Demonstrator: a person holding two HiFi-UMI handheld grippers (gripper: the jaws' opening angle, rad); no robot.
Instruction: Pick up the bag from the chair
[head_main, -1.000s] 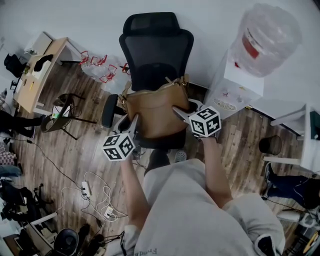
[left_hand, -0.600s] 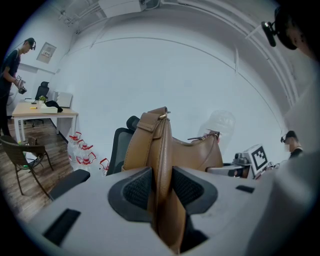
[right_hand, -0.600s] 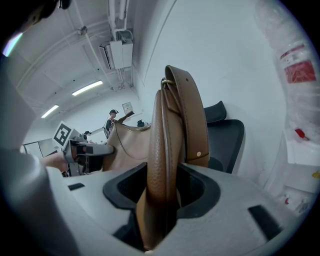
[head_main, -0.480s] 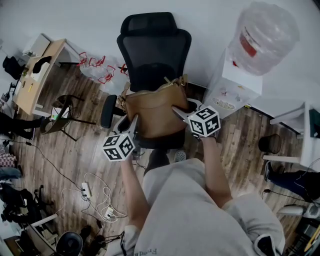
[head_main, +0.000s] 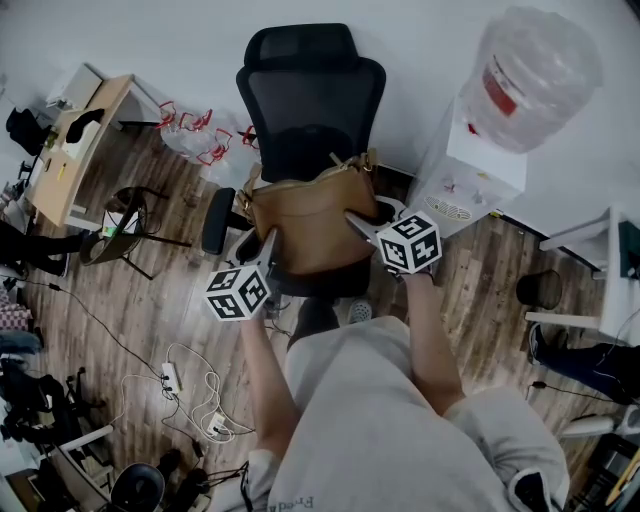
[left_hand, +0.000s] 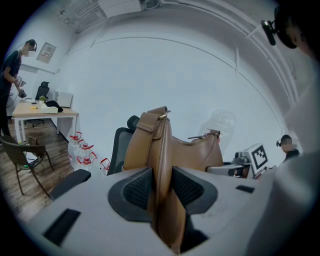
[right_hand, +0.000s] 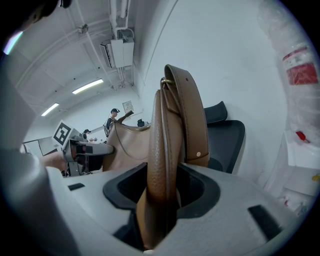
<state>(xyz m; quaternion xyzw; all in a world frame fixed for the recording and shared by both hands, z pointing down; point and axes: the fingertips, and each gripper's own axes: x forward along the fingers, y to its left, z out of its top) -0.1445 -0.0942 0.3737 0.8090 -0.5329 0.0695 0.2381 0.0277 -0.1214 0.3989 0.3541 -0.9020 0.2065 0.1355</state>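
Brown bag (head_main: 310, 225) sitting upright over chair (head_main: 312, 90) seat, in front of black backrest. Left gripper (left_hand: 161, 187) squeezing bag's left end, jaws partly closed, pads pressing leather on both sides. Right gripper (right_hand: 162, 186) pinching bag's right end below strap (right_hand: 187, 115), jaws partly closed too. Water cooler (head_main: 480, 150) standing beside chair.
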